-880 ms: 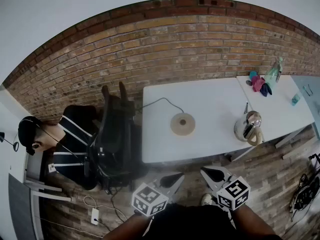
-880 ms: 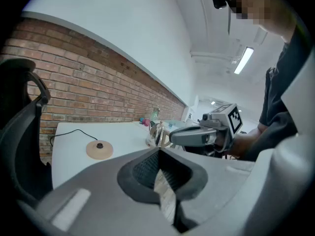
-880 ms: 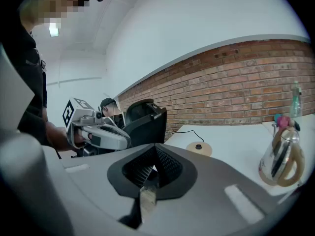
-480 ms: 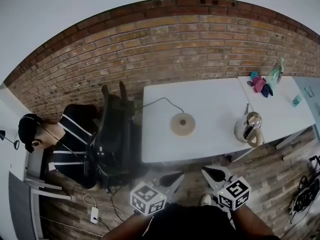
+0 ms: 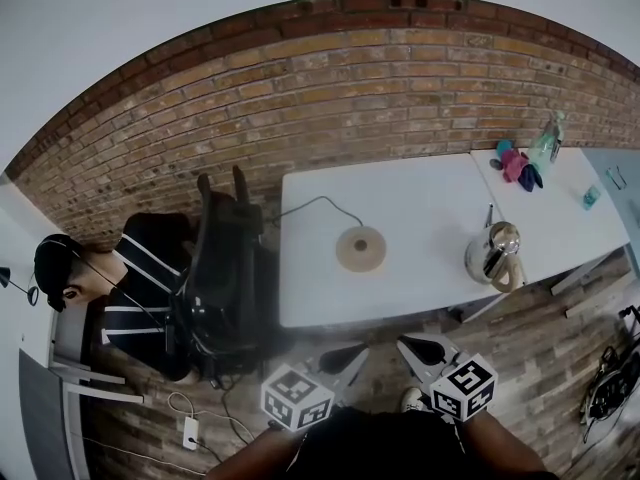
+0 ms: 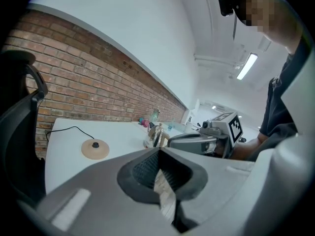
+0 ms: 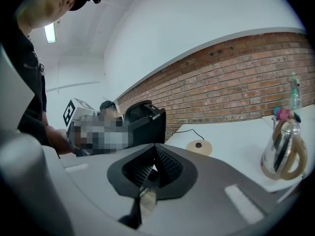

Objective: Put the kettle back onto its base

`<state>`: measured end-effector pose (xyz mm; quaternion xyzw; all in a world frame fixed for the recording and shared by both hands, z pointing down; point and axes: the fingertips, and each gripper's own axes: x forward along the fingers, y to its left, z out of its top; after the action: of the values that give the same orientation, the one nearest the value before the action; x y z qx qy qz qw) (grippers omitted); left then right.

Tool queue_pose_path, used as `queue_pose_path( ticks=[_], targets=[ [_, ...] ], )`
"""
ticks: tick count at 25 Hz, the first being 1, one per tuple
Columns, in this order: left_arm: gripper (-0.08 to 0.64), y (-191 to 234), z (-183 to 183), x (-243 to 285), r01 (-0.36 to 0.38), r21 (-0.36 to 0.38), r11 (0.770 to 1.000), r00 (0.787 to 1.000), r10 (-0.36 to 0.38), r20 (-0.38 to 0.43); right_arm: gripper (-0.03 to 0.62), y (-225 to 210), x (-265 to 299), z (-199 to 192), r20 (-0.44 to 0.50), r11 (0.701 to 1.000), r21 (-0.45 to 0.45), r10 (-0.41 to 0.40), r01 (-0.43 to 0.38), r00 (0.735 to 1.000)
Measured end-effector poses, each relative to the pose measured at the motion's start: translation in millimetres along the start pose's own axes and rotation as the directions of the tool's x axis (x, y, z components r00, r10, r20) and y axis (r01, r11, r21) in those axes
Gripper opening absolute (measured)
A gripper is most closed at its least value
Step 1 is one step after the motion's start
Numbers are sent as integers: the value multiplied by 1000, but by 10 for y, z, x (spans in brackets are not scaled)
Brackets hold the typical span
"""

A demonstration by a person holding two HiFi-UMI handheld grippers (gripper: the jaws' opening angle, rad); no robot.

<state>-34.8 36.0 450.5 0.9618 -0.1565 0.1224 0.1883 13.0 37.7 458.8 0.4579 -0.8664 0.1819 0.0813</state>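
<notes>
Here we are at the front edge of the white surface [image 5: 420, 203], and nothing is in hand. The left hand-held gripper [image 5: 343, 358] has its jaws pressed together on nothing. The right hand-held gripper [image 5: 421, 349] is the same, closed and empty. Both hang short of the front edge, angled slightly down toward it.

The kettle [image 5: 494, 255], shiny with a pale handle, stands upright by the front right corner. Its handle is turned toward the front edge, which looks handy for a grab from this side. Its base [image 5: 361, 249], a round tan disc, sits near the middle, well apart from the kettle. The cord [image 5: 318, 205] trails off to the back left corner, so the base likely stays put and the kettle travels. My read: the right one is nearer, and it must open before reaching.
</notes>
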Motion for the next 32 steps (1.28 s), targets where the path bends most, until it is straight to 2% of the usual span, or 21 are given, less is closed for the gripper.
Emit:
queue_pose_path(
  ticks=[14,22,32],
  targets=[
    [2,-94,21,137,-19,10,1000,1000,19,3,28,-131,-136,-8,13,1000,19,9,-9,1000],
    [2,-167,25,241,-63,-3,998,998,63,22,28,-248,-267,-5,9,999,14,39,-39,999],
    [2,-416,-82,472,-106,-22,994,994,106,3,28,-402,-544,-84,-4,996,0,94,-94,996]
  ],
)
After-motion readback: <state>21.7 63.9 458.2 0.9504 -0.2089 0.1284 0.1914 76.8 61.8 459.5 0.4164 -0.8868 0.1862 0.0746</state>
